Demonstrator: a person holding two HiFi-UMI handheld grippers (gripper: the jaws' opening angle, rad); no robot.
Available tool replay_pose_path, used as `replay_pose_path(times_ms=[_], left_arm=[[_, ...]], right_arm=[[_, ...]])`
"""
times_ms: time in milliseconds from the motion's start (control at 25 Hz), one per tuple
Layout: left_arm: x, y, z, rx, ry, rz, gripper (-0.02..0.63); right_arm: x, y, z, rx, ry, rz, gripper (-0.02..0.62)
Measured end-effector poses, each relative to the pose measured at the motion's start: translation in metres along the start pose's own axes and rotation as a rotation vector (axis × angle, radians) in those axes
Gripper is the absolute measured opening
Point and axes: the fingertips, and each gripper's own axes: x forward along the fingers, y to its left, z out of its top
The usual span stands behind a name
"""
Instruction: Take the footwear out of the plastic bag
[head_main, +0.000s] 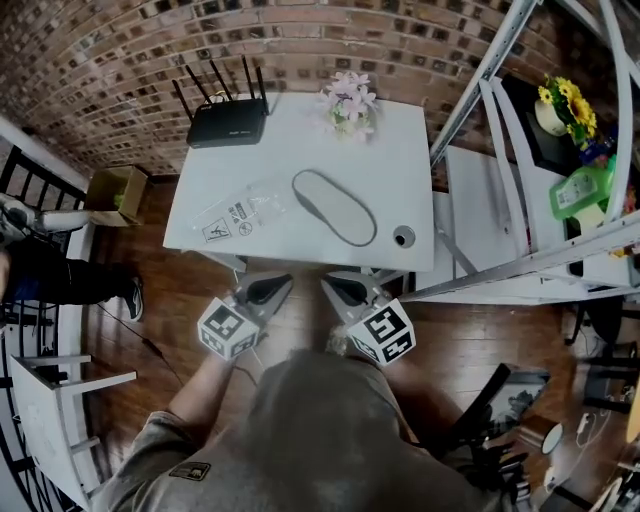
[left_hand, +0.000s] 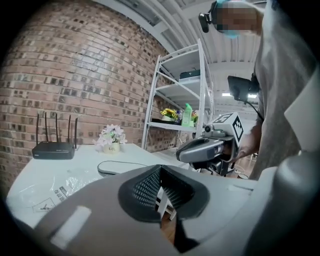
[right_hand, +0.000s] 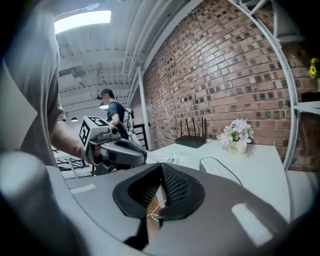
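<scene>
The left gripper (left_hand: 160, 189) has its jaws pressed together with nothing between them. The right gripper (right_hand: 161, 188) is likewise closed and empty. In the head view both are held close to the person's body, side by side and just apart. Their tips point toward the near edge of the tabletop (head_main: 300, 145), and they hang over the wooden floor (head_main: 185, 300) rather than over the white surface.

Beyond them the footwear (head_main: 335, 206), a flat gray piece with a dark rim, lies bare on the tabletop, slanting toward the near right. The clear bag (head_main: 243, 212) lies flattened just to its left, printed side up; whether the two touch is unclear. A small round gray object (head_main: 403, 236) sits near the right front corner.

At the far edge a black router (head_main: 228, 122) with four antennas stands to the left and a small pot of pale flowers (head_main: 348, 104) to the right. A white rack (head_main: 520, 160) stands at the right, before a brick wall (head_main: 300, 40).
</scene>
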Motion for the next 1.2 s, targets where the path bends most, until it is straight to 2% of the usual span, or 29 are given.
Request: replay_pose_path(times_ms=[400, 600, 1200], left_arm=[[-0.037, -0.019, -0.012, 0.017, -0.023, -0.009, 0.002], [-0.047, -0.023, -0.005, 0.043, -0.044, -0.020, 0.002], [-0.048, -0.030, -0.008, 0.073, -0.027, -0.051, 0.002]], right_arm=[[0.000, 0.045, 0.003, -0.002, -0.023, -0.059, 0.014], [0.001, 0.057, 0.004, -0.012, -0.026, -0.071, 0.014], [-0.008, 0.061, 0.003, -0.020, -0.027, -0.101, 0.012]])
